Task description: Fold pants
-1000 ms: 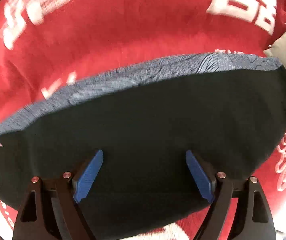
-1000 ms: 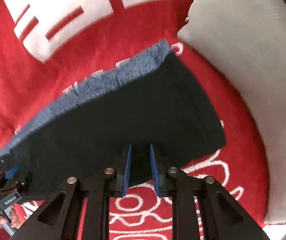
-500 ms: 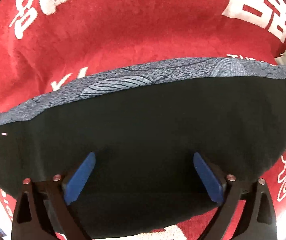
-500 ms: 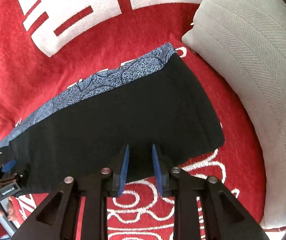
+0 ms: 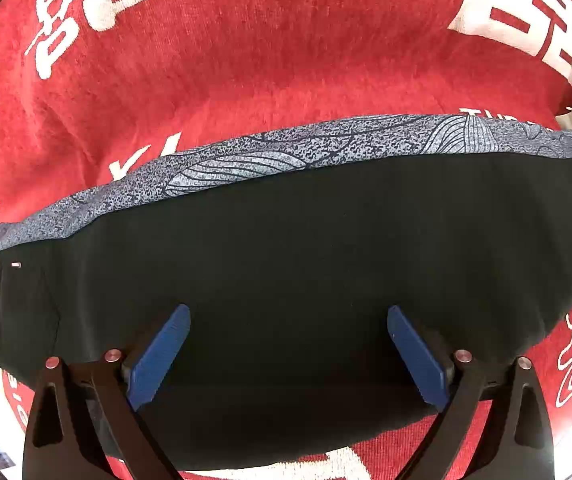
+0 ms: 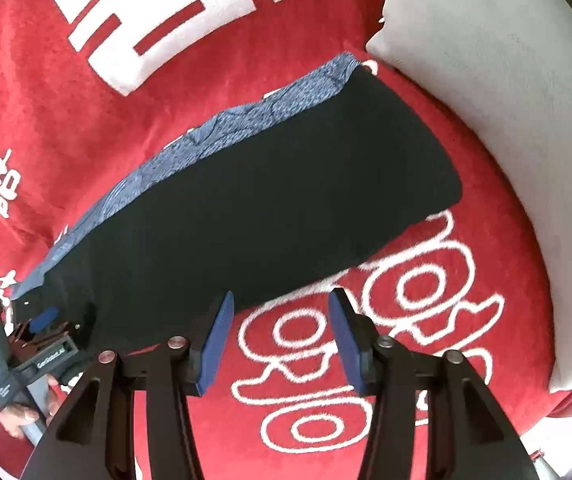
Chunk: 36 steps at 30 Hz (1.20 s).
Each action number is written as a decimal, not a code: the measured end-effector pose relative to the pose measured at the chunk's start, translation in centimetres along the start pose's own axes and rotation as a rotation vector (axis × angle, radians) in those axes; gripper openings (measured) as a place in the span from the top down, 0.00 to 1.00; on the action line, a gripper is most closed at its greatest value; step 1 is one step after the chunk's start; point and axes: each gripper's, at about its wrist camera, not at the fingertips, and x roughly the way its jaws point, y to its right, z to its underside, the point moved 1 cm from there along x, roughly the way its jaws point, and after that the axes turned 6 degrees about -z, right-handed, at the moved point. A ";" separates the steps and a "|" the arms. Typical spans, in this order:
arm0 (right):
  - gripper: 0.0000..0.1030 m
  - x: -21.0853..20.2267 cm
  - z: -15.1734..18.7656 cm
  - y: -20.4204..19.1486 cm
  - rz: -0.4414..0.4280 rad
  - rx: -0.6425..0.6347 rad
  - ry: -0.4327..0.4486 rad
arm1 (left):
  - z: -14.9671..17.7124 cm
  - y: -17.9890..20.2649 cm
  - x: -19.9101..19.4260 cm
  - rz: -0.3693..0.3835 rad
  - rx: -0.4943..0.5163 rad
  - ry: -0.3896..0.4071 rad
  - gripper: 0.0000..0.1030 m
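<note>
The black pants [image 5: 306,260] lie folded flat on the red blanket, with a blue patterned band [image 5: 286,152] along their far edge. They also show in the right wrist view [image 6: 269,200]. My left gripper [image 5: 288,320] is open, its blue pads over the near part of the pants, holding nothing. My right gripper [image 6: 279,304] is open and empty, just off the pants' near edge, over the blanket. The left gripper also shows at the left of the right wrist view [image 6: 45,316].
A red blanket [image 5: 245,60] with white lettering covers the surface. A grey-white pillow [image 6: 506,120] lies along the right side, close to the pants' far right corner.
My right gripper has opened, let go of the pants' near edge and drawn back off them. My left gripper has opened a little wider over the pants.
</note>
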 end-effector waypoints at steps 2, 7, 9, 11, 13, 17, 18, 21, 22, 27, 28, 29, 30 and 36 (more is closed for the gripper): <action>0.48 -0.3 0.5 0.0 -0.006 0.003 -0.005 | 0.0 0.1 0.2 -0.002 0.000 0.000 0.03; 0.48 0.5 0.8 -0.8 -0.028 0.010 -0.015 | 0.0 0.2 0.8 -0.002 -0.003 -0.004 0.03; 0.48 0.7 0.9 -1.1 -0.035 0.013 -0.016 | 0.0 0.1 0.9 0.000 -0.005 -0.005 0.03; 0.48 0.7 1.2 -1.2 -0.042 0.020 -0.019 | -0.1 0.0 1.0 0.002 -0.007 -0.005 0.03; 0.48 1.3 1.0 -1.4 -0.045 0.023 -0.023 | -0.1 0.0 1.1 0.002 -0.005 -0.006 0.03; 0.48 1.2 1.5 -1.0 -0.048 0.040 -0.026 | -0.1 0.0 1.2 -0.002 0.001 -0.005 0.03; 0.48 1.2 1.6 -0.9 -0.049 0.046 -0.026 | 0.0 0.0 1.3 -0.002 0.001 -0.005 0.03; 0.48 0.9 2.0 -0.4 -0.047 0.063 -0.019 | -0.1 0.0 1.1 -0.010 0.003 -0.006 0.03; 0.48 0.6 2.1 -0.3 -0.044 0.061 -0.010 | -0.1 0.0 1.0 -0.016 0.005 -0.001 0.03; 0.48 -1.0 1.3 -0.6 -0.024 0.018 0.062 | -0.7 0.5 -0.1 0.002 -0.013 0.032 0.03; 0.48 -1.1 1.0 -0.4 -0.026 0.024 0.068 | -0.9 0.8 -0.4 0.011 -0.010 0.039 0.03; 0.48 -1.2 0.7 0.0 -0.031 0.039 0.074 | -1.1 1.1 -0.5 0.018 -0.005 0.044 0.03; 0.48 -1.3 0.5 0.4 -0.033 0.052 0.076 | -1.3 1.6 -0.7 0.025 0.003 0.052 0.03; 0.48 -1.7 -1.8 1.4 -0.027 0.072 0.120 | -2.9 4.1 -0.7 0.058 0.015 0.070 0.03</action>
